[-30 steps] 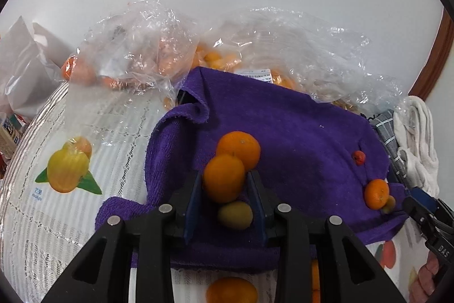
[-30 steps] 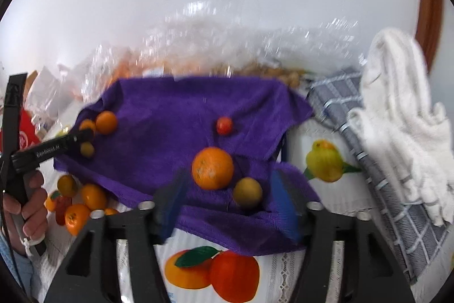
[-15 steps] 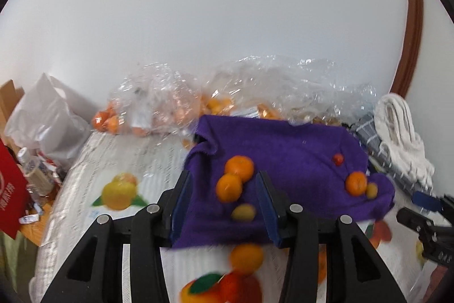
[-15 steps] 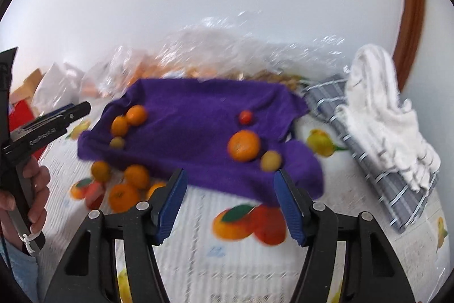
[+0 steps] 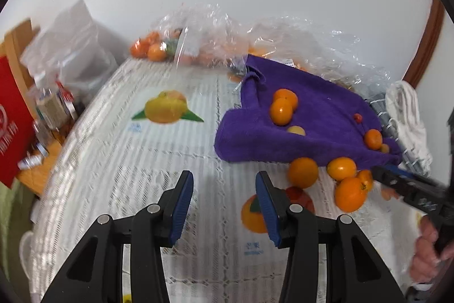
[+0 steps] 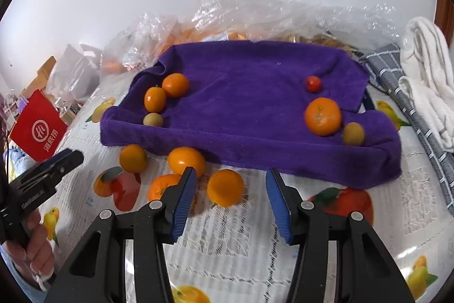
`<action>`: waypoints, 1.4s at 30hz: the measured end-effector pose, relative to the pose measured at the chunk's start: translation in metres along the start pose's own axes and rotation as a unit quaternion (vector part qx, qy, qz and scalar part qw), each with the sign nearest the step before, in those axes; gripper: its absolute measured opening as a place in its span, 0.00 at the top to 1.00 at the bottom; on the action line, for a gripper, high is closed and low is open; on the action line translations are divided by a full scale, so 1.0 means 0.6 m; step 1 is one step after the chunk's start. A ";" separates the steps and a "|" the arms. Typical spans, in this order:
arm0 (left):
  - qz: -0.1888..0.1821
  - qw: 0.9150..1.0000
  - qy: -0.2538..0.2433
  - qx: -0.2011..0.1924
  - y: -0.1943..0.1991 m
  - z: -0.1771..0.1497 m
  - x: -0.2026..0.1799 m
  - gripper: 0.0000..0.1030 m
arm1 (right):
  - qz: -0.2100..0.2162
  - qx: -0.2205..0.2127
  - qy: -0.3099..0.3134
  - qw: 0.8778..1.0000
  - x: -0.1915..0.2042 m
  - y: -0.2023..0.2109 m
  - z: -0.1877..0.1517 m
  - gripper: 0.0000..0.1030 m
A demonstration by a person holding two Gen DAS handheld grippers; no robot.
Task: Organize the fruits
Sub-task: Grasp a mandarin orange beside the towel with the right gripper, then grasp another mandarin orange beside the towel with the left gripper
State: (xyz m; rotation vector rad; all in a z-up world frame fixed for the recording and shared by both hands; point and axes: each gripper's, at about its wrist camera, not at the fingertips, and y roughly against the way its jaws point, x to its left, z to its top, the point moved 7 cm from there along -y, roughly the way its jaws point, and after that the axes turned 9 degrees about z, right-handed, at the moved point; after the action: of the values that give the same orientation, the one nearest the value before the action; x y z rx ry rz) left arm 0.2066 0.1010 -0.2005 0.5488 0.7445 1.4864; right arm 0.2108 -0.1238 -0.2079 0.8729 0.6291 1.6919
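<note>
While both grippers were down over the purple towel (image 6: 249, 93) a second ago, each now sits back over the tablecloth (image 5: 136, 161), with more of the table in view. The left gripper (image 5: 224, 198), which had straddled fruit at the towel's left end, has come away empty; its jaws stand narrowly parted with nothing between them. The two oranges (image 5: 282, 105) and a small yellow-green fruit (image 5: 296, 130) lie there on the towel, so that group looks placed.

The right gripper (image 6: 231, 196) has swung left, off the orange (image 6: 323, 116) at the towel's right end. Its jaws are closing, pads clear of the loose orange (image 6: 225, 187) that lies between the tips on the cloth. Probably the next pick. Three more loose oranges (image 6: 159, 169) sit just off the towel's near edge; a small red fruit (image 6: 313, 83) is far right on the towel.

Surface: white lace-pattern tablecloth with printed fruit. Crumpled clear plastic bags (image 6: 255, 16) holding more oranges line the far side by a white wall. Grey checked cloth (image 6: 397, 81) and white cloth (image 6: 428, 67) at right; red bag (image 6: 38, 129) at left.
</note>
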 end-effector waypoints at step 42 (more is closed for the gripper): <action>-0.015 0.997 -0.075 0.003 0.003 -0.017 -0.069 0.58 | -0.040 -0.017 0.054 0.998 -0.102 0.022 -0.013 0.69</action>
State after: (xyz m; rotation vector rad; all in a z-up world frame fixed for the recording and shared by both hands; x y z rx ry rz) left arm 0.2005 0.0586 -0.2017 0.6436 0.6362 1.3981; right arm 0.2062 -0.1858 -0.2171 0.7273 0.6979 1.6798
